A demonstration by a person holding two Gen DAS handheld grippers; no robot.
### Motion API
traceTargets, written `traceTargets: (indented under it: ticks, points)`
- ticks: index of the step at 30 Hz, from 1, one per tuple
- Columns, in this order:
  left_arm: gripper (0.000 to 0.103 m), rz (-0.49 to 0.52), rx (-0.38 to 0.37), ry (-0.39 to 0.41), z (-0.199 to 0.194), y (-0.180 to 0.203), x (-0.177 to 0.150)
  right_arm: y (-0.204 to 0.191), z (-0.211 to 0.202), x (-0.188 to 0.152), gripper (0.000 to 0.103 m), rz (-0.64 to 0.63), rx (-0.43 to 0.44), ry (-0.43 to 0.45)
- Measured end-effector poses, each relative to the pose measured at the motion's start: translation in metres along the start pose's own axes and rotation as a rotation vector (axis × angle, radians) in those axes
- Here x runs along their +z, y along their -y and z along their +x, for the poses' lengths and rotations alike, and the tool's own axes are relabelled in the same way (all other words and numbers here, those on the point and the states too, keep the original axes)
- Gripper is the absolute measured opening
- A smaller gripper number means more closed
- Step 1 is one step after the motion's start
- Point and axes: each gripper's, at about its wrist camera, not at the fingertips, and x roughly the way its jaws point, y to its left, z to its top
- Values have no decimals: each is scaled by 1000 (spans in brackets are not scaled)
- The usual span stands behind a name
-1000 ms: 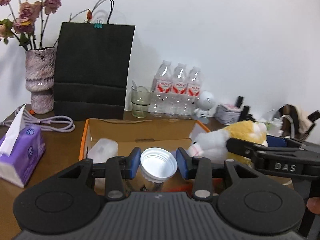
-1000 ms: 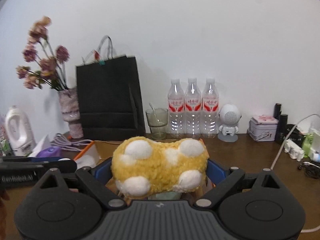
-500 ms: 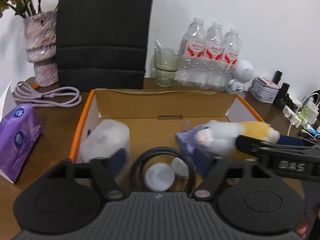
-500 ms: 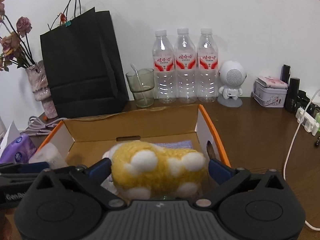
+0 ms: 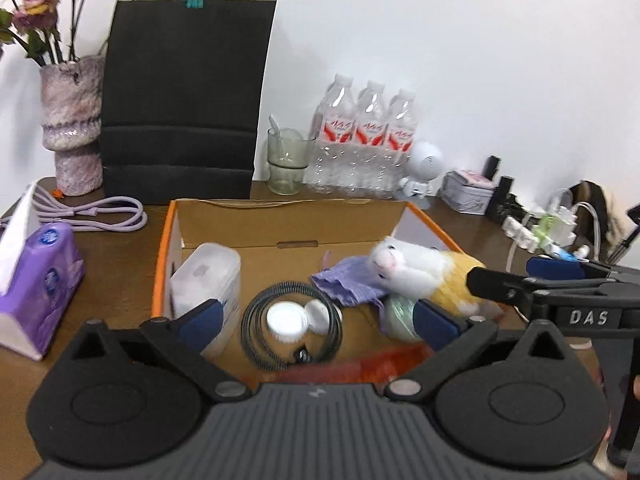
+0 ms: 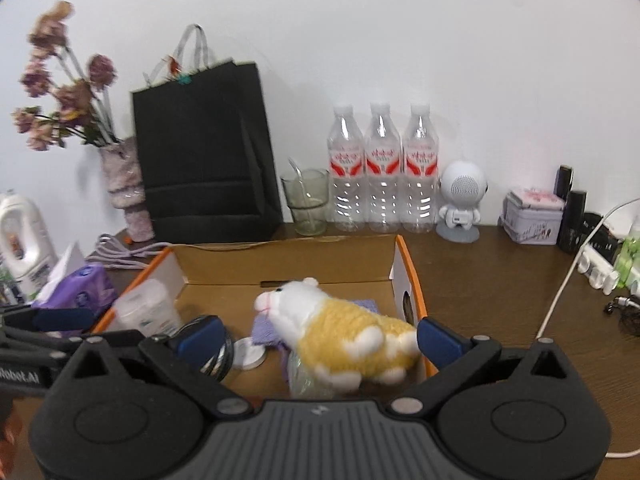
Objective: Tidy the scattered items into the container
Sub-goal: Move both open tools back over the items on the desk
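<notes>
Left wrist view: my left gripper (image 5: 316, 318) had just spread wide, nothing gripped, white jar (image 5: 287, 321) lying in the cardboard box (image 5: 292, 222). Right wrist view: my right gripper (image 6: 318, 336) stood released; plush toy (image 6: 344, 340) rested in the box.

box (image 5: 288, 222) top: open | floor: crowded by plush toy (image 6: 344, 336), coiled cable (image 5: 292, 330) | behind: bottles (image 6: 380, 172)
</notes>
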Motion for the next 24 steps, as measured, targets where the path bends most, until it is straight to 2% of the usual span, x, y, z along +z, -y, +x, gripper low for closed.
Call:
traceTargets:
  ticks: [3,6,15,19,24]
  points:
    - [103,26,-18,24,-27,-5,-22,-3,-30,-20,103,-32,20,16]
    - [103,27,-20,13,-42,-12,-49,-8,-50,-48,103,-63,25,2]
    - [103,-17,53,-35,-59,-30,-118,-20,-63,-134,103,-93,-23,-94]
    - [103,-51,62,-53,-58,-37,-132,-20,-59,-154,103,-74,-26,-138]
    - [103,-66,66,-65,-56,-40,-141,-20,-60,-158,103,-73,-41,-144]
